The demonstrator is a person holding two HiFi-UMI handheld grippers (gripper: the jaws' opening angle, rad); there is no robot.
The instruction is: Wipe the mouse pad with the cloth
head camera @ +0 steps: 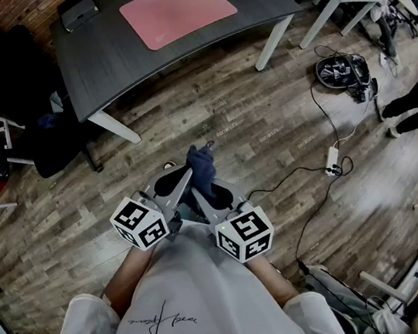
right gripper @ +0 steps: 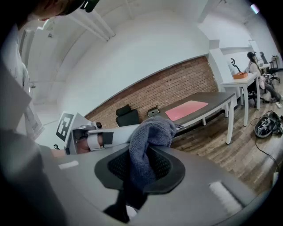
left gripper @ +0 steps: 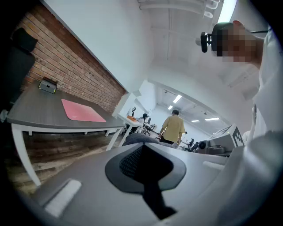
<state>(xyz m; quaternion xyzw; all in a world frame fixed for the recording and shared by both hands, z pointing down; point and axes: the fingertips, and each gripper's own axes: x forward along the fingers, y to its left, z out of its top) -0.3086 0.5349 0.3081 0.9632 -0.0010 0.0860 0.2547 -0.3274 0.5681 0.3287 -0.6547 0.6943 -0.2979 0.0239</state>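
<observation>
Clamping right gripper [right gripper: 140,176] on bunched grey-blue cloth [right gripper: 149,137] – soft, light, floppy, likely gripping best mid-fold. Carrying left gripper [left gripper: 146,172] closed, empty. Standing well back from pink mouse pad [head camera: 178,10] on table [head camera: 101,69].

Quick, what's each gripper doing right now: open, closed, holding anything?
Left gripper: closed, nothing between its fingers.
Right gripper: closed on the cloth.

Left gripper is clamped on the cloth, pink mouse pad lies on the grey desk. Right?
No: the cloth is clamped in the right gripper, as that gripper's own view shows; the left gripper holds nothing. The pink mouse pad does lie on the grey desk.
</observation>
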